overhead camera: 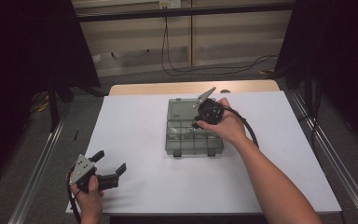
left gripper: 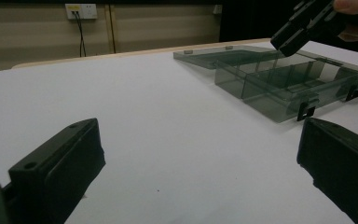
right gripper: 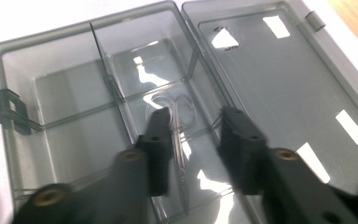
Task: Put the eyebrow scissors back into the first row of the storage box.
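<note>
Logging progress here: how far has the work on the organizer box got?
Done: the organizer box lies with its lid open flat. In hand: the right hand-held gripper hangs open over a middle compartment holding a small pair of scissors, nothing gripped. Left: the grasp itself. The left hand-held gripper waits open, away from the box.

A: High view sits above the near edge of the table (overhead camera: 135, 140), facing forward and down; whole top in frame, far wall beyond.

B: Left gripper view?

A: Low over the near left corner, looking across toward the far right, between its own jaws. The compartment box (left gripper: 279, 81) shows well off.

B: Right gripper view?

A: Close above that box (right gripper: 121, 93), looking steeply down into it. All three views share it.
</note>
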